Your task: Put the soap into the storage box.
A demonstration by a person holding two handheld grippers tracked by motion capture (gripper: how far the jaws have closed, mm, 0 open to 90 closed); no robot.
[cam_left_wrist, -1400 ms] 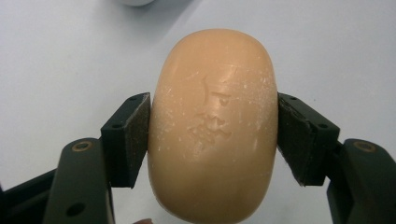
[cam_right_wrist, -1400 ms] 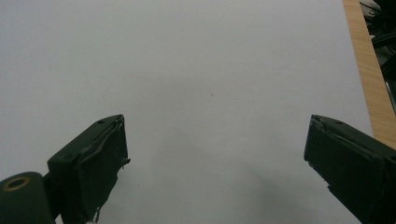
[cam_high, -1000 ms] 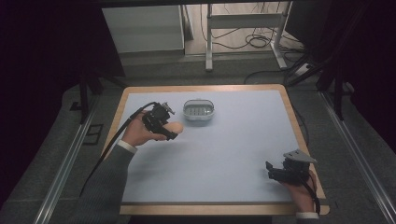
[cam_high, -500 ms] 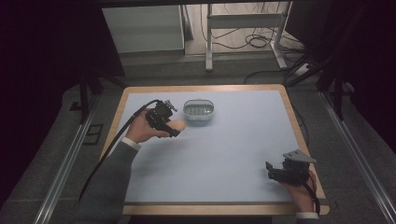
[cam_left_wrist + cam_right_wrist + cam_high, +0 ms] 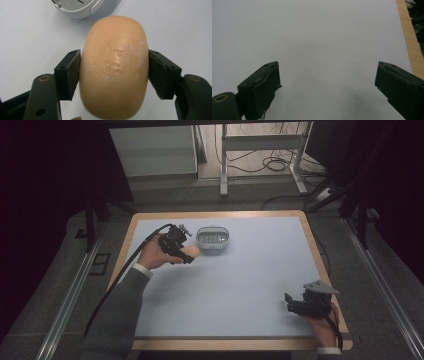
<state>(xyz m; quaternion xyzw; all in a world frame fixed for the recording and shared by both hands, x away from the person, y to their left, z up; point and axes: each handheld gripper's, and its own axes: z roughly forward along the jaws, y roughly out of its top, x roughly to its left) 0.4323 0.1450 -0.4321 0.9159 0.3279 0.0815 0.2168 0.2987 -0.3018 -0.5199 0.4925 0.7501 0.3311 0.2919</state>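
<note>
Left gripper (image 5: 113, 72): jaws clamped on the two long sides of a tan oval soap bar (image 5: 114, 66), pads pressed flat against it; faint stamped mark and pale flecks on its upper face. Soap held just above the pale blue desk (image 5: 240, 285) surface, at the far left part, just beside a white soap dish (image 5: 213, 240) with a grey ribbed insert; touching or not, cannot tell. Dish edge also visible past the soap in the left gripper view. Right gripper (image 5: 300, 304): jaws spread wide, nothing between them, low over bare desk near the right front corner, wooden rim close by. Well apart from soap and dish.
</note>
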